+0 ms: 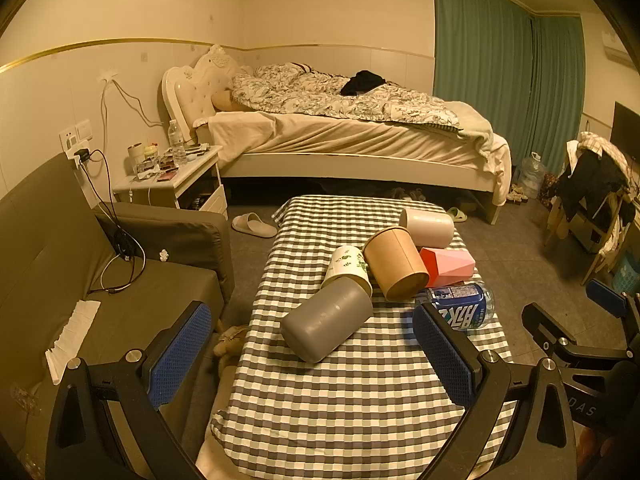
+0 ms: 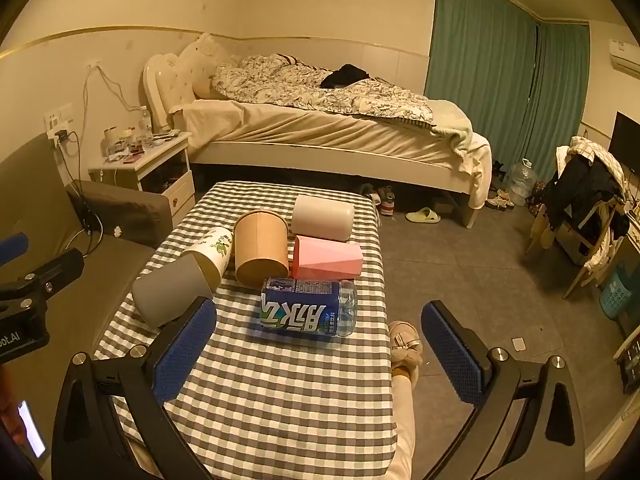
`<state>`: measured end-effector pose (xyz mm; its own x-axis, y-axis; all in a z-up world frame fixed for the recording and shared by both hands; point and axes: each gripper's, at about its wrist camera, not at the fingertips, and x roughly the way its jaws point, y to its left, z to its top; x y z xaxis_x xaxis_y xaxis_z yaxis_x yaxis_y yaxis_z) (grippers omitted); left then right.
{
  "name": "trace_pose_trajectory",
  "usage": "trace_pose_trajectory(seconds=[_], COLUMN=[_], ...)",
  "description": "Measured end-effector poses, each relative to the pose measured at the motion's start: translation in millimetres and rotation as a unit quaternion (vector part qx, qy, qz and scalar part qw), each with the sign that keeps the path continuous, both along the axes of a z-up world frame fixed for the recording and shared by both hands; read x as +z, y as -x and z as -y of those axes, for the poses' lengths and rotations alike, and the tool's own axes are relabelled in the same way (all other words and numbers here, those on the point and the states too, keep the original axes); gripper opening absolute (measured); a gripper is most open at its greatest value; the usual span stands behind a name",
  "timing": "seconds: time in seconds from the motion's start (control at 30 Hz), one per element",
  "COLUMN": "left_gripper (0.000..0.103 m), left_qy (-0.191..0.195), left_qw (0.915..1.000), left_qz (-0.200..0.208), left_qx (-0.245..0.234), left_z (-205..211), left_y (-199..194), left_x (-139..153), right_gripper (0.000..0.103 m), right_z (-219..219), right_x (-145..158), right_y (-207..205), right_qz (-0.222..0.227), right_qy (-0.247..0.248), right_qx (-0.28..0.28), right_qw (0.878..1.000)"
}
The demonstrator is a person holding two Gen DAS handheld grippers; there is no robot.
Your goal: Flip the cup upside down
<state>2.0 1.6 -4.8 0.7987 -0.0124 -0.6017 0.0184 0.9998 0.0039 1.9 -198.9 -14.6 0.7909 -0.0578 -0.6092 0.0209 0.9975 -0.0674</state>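
Several cups lie on their sides on a checkered table (image 1: 320,400): a grey cup (image 1: 326,320) nearest, a white leaf-print cup (image 1: 347,268), a brown paper cup (image 1: 396,264), a pink faceted cup (image 1: 450,266) and a cream cup (image 1: 427,227). My left gripper (image 1: 312,354) is open and empty, its jaws wide either side of the grey cup, short of it. My right gripper (image 2: 320,354) is open and empty, just before a lying blue-labelled bottle (image 2: 308,307). The grey cup (image 2: 170,294) shows at the right wrist view's left.
A brown sofa (image 1: 80,280) stands left of the table. A bed (image 1: 340,136) and a cluttered nightstand (image 1: 172,178) stand behind. A chair with clothes (image 1: 592,200) is at the right. Slippers (image 2: 423,215) lie on the floor. A person's foot in a furry slipper (image 2: 405,346) is beside the table.
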Motion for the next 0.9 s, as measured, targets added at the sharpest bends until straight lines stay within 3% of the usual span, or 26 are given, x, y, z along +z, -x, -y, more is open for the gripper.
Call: trace_pose_trajectory(seconds=[0.9], left_gripper=[0.103], left_qy=[0.001], left_qw=[1.0000], left_qz=[-0.001], left_qx=[0.000], left_z=[-0.6], left_y=[0.6], left_x=[-1.5], right_gripper=[0.103], right_z=[-1.1], right_x=[-6.8], right_y=[-2.5], right_qz=[-0.006], right_qy=[0.005], right_qx=[0.002], right_qw=[1.000])
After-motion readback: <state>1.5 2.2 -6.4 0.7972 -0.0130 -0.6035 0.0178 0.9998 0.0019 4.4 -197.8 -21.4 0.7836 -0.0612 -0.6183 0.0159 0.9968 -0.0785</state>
